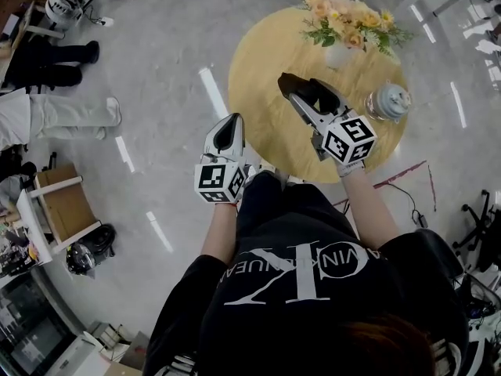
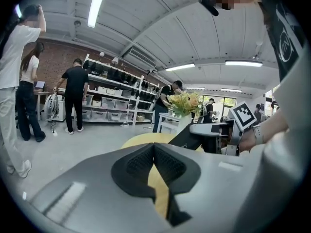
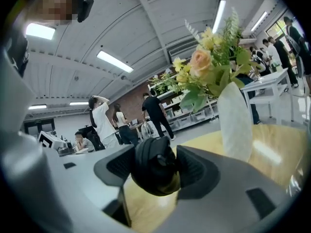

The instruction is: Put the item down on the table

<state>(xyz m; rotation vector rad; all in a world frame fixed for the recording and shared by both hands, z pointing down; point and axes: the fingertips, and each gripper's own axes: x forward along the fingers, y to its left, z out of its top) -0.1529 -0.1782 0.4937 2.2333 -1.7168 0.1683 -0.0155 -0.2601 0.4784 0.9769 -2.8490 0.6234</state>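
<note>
Item [image 3: 155, 169]: a dark, rounded thing, black above and olive-yellow below. It is in the right gripper, over the table near its middle. I cannot tell if it touches the top.
Right gripper [image 3: 156, 166]: the jaws are closed on the item from both sides, and the ribbed pads press on it.
Left gripper [image 2: 154, 159]: the jaws are closed, the pads meet at their tips and nothing is between them. It is off the table, just outside the rim at about 8 o'clock.
Table [image 1: 266, 124]: round, with a light yellow wood top.
Vase [image 1: 340, 53]: white, it stands upright on the table at about 1 o'clock and holds peach and yellow flowers [image 1: 348, 18].
Jar [image 1: 389, 100]: clear, with a pale lid, at about 3 o'clock near the rim.
Marker cubes [image 1: 348, 139]: one on each gripper, with black-and-white square patterns and no words.
Writing: the person's black shirt [image 1: 313, 288] has a large white monogram with small letters across it. I can read only "VIN K".
</note>
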